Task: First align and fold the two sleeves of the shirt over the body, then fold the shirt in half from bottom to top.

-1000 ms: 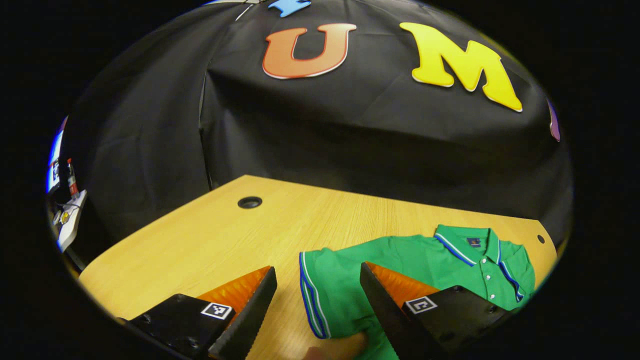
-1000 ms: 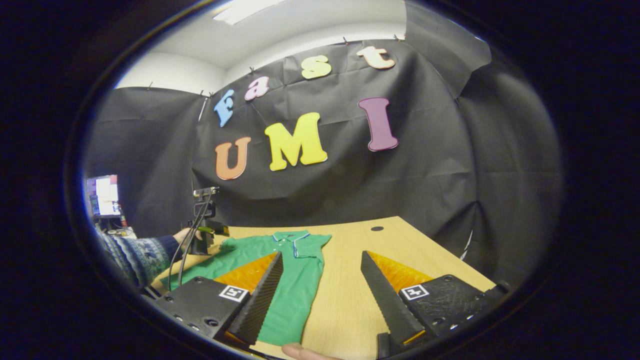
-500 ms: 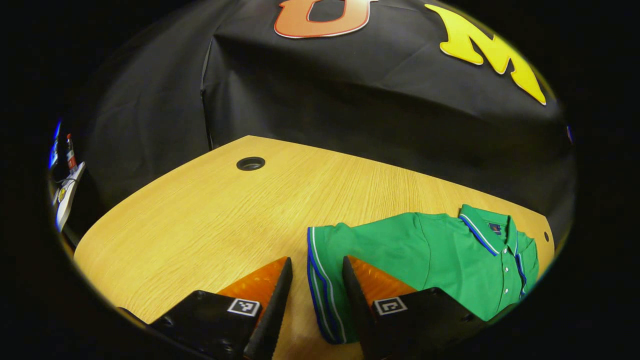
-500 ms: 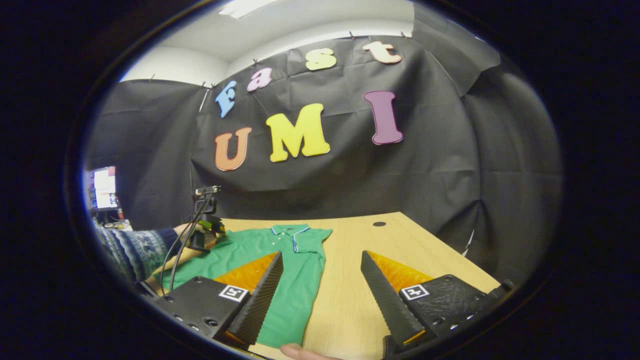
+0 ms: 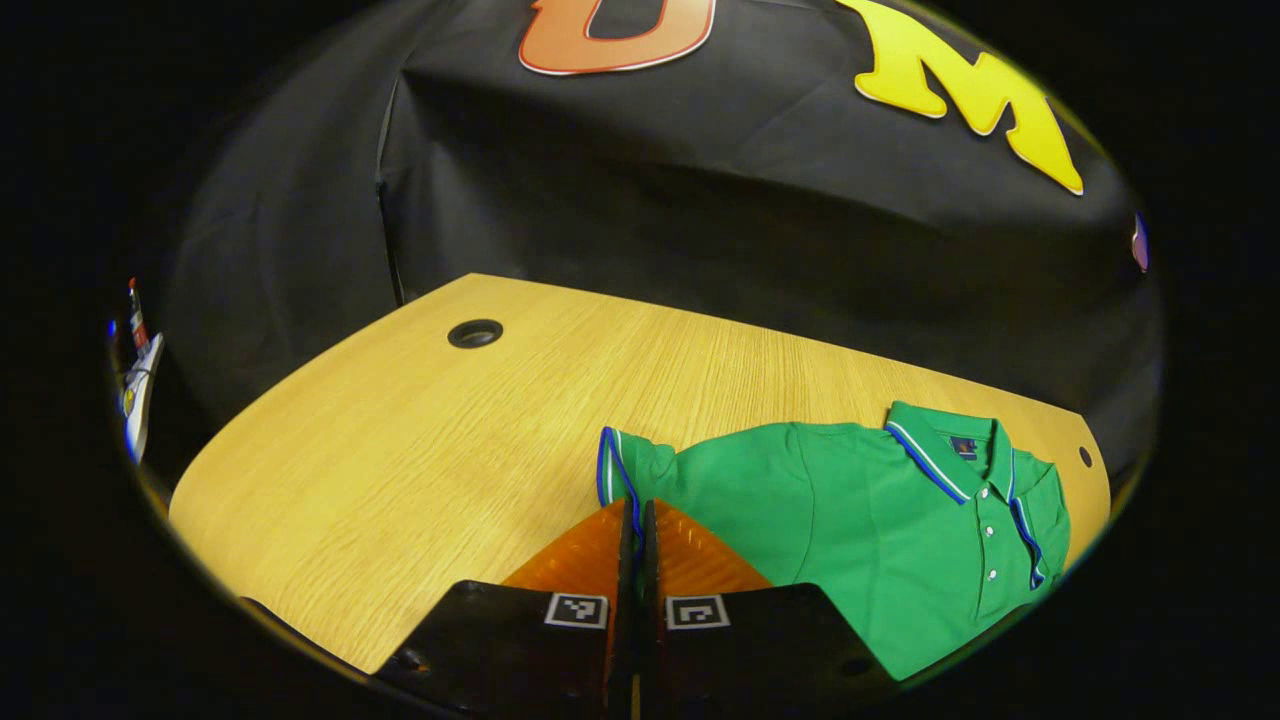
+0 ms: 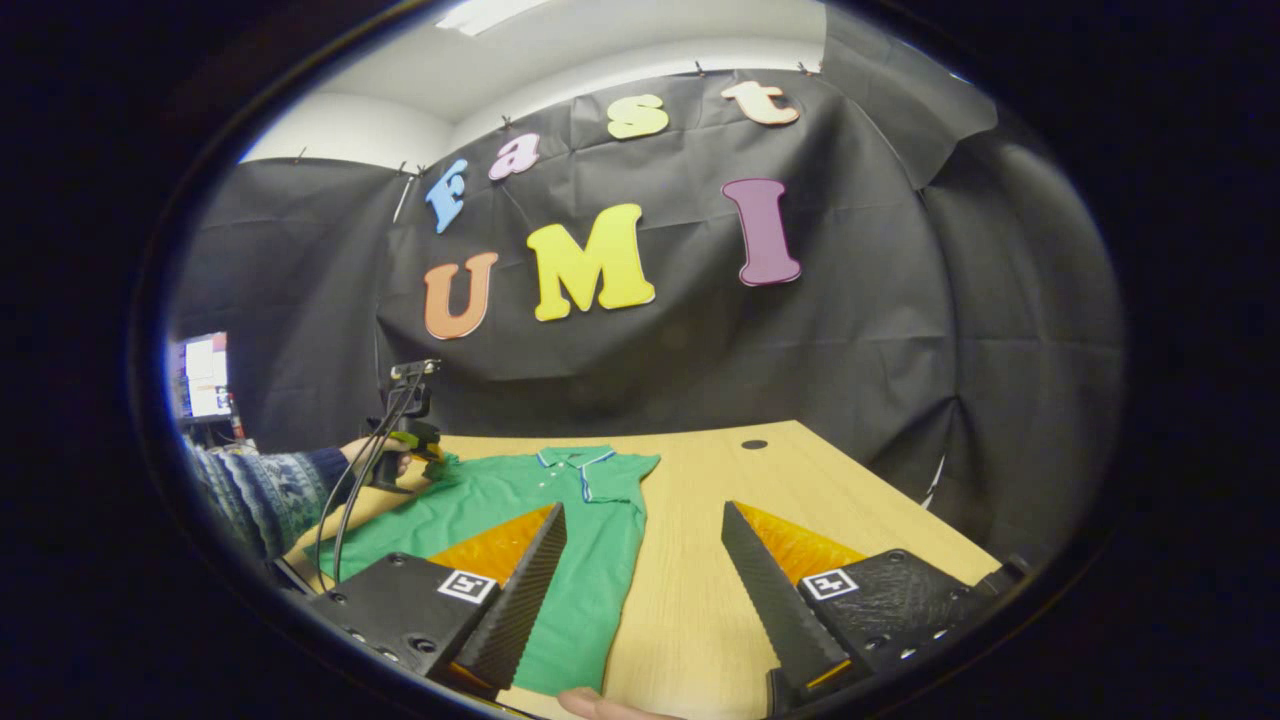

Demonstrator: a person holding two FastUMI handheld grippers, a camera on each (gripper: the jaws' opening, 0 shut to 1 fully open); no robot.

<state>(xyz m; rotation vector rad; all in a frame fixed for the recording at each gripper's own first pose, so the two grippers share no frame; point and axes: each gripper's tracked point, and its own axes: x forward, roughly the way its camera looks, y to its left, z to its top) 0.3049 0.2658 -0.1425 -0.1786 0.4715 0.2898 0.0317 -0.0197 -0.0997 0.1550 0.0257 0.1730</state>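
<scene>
The green shirt [image 5: 850, 520] lies flat on the wooden bench [image 5: 400, 450], front side up, with the collar [image 5: 950, 460] toward the black wall and the buttons showing. In the right gripper view the body of the shirt [image 6: 560, 530] runs from the collar down toward the near edge of the bench.

The left tool [image 5: 637, 520] has its two fingers pressed together, and the striped cuff of the left sleeve [image 5: 620, 470] comes out just at their tips. It looks to me that the cuff is pinched between them, though the contact itself is hidden by the fingers. The fabric around the cuff is a little bunched. In the right gripper view I see this tool far off at the sleeve [image 6: 440, 468], held by a hand [image 6: 365, 458] with a patterned sleeve behind it.

The right tool [image 6: 645, 580] is spread wide and holds nothing. It hangs over the lower part of the shirt and the bare bench beside it.

In my judgement the task is only at its beginning. No sleeve lies over the body yet, and the shirt is at full length. The first sleeve fold seems to be starting. What is left: to bring this sleeve over the body, to do the same with the other sleeve, and then to fold the bottom up to the collar.
</scene>
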